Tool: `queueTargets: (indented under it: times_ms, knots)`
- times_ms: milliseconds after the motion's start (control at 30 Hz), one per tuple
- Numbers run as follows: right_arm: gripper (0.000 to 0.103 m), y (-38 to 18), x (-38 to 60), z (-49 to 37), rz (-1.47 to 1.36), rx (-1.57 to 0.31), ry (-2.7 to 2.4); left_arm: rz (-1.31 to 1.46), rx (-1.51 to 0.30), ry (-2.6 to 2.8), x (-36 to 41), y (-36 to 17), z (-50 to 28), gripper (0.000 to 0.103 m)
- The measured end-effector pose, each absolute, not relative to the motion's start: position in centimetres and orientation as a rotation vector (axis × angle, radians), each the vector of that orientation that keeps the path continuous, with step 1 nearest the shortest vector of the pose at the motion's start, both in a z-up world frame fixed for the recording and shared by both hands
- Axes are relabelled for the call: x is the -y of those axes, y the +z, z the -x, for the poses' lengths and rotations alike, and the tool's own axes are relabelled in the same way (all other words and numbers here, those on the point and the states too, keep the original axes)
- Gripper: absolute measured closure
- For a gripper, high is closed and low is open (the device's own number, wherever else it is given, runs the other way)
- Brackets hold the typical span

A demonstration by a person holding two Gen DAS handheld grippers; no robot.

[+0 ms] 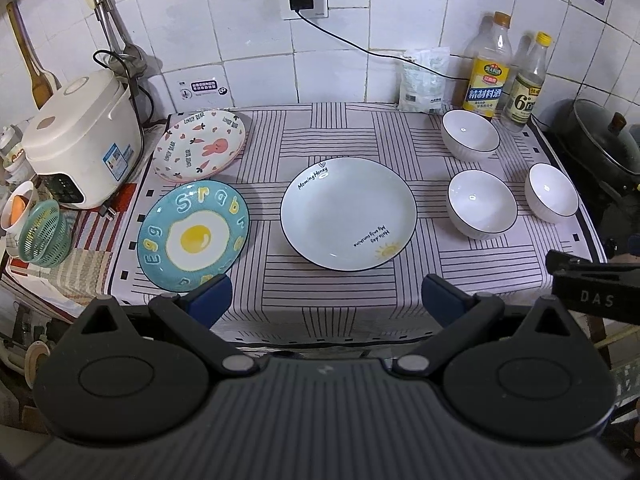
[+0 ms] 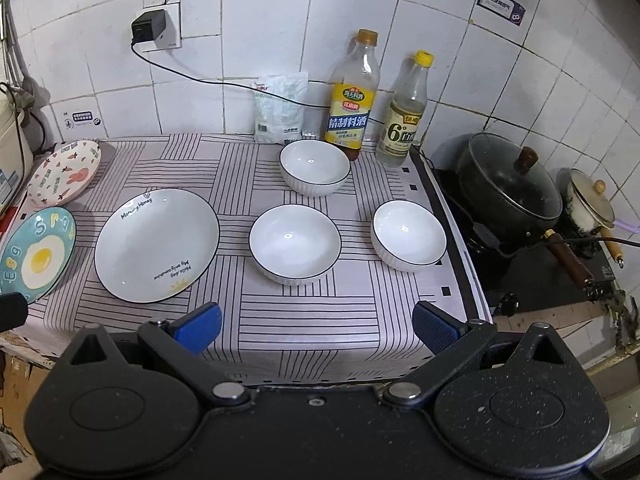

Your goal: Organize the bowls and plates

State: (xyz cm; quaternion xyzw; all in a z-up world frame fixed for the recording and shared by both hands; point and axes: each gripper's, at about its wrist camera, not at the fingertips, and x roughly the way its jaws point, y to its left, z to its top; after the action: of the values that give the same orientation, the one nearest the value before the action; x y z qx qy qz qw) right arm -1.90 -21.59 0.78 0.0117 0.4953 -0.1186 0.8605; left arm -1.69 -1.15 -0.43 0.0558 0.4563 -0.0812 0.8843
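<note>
Left wrist view: left gripper hangs above the near edge of the counter, jaws spread wide, nothing between the blue pads. Directly ahead of it lies the big white plate. Ahead and to its left sits the egg plate, its near rim just past the left pad. Farther off on that side lies the rabbit plate, close to the egg plate, beside a rice cooker. Ahead to the right stand three white bowls, all upright and apart: far bowl, middle bowl, right bowl. Two bottles stand behind the far bowl against the tiled wall.

Right wrist view: right gripper also hovers over the near counter edge, jaws wide, empty. The middle bowl lies straight ahead, the right bowl ahead to its right, the far bowl beyond both. The white plate sits ahead to its left, with the other two plates farther left. A lidded black pot stands off the counter, to the right.
</note>
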Motion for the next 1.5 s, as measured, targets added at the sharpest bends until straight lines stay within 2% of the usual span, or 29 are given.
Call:
queueTargets:
  times_ms: [1500]
  knots:
    - [0.000, -0.3, 19.9, 1.1, -0.022, -1.066, -0.201, -0.089, -0.961, -0.155, -0.4, -1.4, 1.5, 0.001]
